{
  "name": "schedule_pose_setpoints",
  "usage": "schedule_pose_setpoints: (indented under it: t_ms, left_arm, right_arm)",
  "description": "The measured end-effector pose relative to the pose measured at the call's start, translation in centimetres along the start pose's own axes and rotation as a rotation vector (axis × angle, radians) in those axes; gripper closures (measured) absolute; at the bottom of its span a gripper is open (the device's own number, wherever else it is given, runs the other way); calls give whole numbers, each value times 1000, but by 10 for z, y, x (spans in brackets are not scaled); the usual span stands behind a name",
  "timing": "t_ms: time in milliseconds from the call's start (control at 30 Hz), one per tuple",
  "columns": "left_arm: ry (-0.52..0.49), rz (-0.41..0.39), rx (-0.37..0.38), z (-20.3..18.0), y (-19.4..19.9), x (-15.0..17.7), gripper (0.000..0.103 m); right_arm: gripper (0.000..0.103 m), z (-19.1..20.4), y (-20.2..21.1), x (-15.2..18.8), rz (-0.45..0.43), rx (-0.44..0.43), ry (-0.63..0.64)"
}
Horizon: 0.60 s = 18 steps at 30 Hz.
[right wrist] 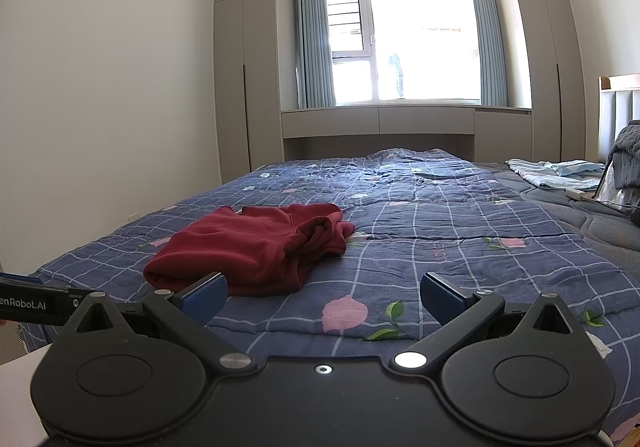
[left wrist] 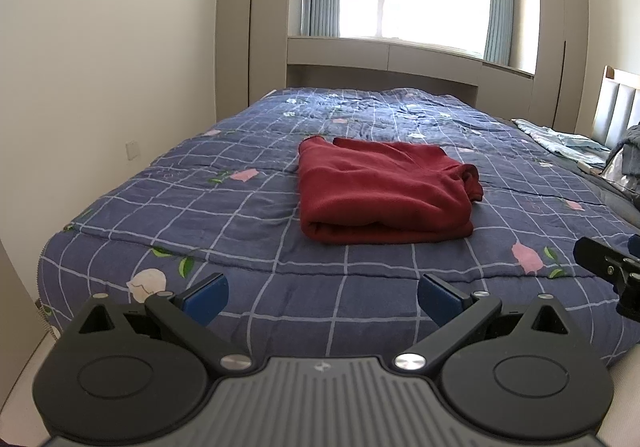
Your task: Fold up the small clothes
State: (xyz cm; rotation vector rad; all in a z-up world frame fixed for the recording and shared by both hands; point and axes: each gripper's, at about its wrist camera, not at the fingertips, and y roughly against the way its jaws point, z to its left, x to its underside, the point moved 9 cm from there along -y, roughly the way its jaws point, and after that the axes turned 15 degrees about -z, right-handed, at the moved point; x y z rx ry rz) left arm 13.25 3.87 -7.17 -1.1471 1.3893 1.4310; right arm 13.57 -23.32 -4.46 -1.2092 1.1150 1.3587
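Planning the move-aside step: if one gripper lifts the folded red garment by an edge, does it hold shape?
Probably not: the red garment looks like soft knit, so layers would likely sag open. Its bunched part already lies loose. Pushed across the quilt, it would likely drag and wrinkle.

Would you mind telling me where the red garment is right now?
The red garment lies folded on the blue checked quilt, centre in the left wrist view and left of centre in the right wrist view, beyond both open claws.

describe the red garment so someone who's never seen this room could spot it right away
Start at the bed with the blue checked floral quilt. Near its middle lies a folded dark red garment. It is the only red item; the other clothes, pale blue, sit by the headboard.
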Motion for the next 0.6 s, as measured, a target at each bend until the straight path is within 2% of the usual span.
schedule_pose_setpoints:
  t_ms: [600]
  left_arm:
    - [-8, -4, -5, 4, 0, -3, 0]
  right_arm:
    - [1, 0, 0, 0, 0, 0, 0]
